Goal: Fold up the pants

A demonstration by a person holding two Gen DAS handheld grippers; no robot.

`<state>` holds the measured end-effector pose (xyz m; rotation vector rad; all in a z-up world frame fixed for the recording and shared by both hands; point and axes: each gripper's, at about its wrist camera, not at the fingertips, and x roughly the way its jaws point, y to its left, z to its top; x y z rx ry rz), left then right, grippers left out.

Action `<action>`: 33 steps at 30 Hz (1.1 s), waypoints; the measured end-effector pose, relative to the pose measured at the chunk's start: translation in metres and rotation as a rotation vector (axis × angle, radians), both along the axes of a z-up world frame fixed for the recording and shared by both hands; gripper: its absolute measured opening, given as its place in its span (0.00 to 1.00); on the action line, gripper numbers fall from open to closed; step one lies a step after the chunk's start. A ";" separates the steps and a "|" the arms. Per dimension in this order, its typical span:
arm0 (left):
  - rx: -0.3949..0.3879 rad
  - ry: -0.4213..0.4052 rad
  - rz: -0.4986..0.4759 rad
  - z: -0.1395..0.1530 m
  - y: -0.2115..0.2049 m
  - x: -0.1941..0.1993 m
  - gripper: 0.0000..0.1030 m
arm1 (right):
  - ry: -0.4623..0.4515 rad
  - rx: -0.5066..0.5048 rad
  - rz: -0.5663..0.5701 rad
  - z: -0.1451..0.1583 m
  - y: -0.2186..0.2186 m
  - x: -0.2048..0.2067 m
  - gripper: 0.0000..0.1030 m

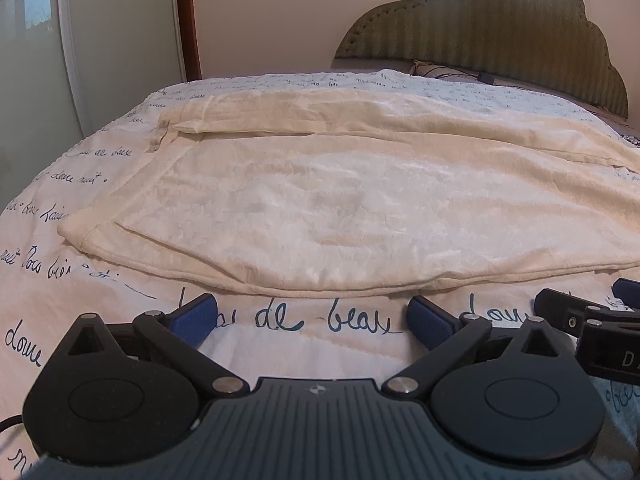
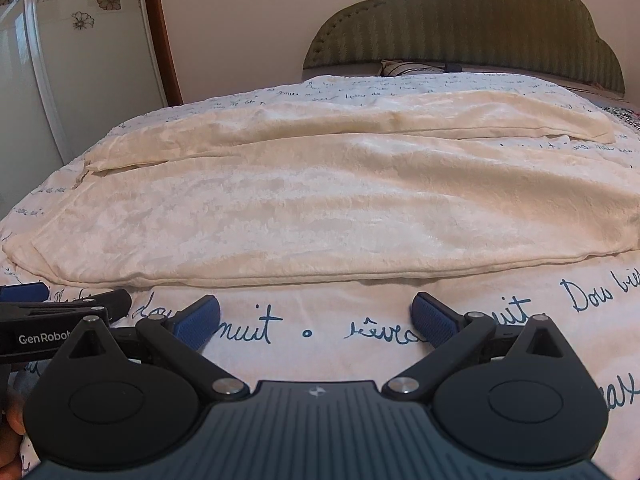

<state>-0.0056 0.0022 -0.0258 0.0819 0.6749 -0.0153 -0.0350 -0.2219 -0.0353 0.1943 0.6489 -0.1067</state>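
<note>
Cream fleece pants (image 1: 340, 208) lie flat across the bed, waistband to the left, legs stretched to the right, one leg behind the other. They also fill the right wrist view (image 2: 320, 208). My left gripper (image 1: 312, 320) is open and empty, low over the bedspread just short of the pants' near edge. My right gripper (image 2: 316, 320) is open and empty too, beside the left one and just short of the same edge. The right gripper's fingers (image 1: 576, 312) show at the right of the left wrist view; the left gripper's fingers (image 2: 80, 304) show at the left of the right wrist view.
A white bedspread with blue handwriting print (image 1: 280, 320) covers the bed. A green padded headboard (image 1: 500, 28) and a pillow (image 1: 436, 68) stand at the far side. A wardrobe with flower decals (image 2: 80, 40) stands at the left.
</note>
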 end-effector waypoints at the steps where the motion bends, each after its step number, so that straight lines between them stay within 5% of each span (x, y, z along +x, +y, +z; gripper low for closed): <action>1: 0.000 -0.001 0.000 0.000 0.000 0.000 1.00 | 0.001 -0.004 0.000 0.000 0.001 0.000 1.00; 33: -0.012 -0.011 -0.002 -0.004 0.002 -0.002 1.00 | 0.006 -0.017 -0.004 -0.002 0.004 0.001 1.00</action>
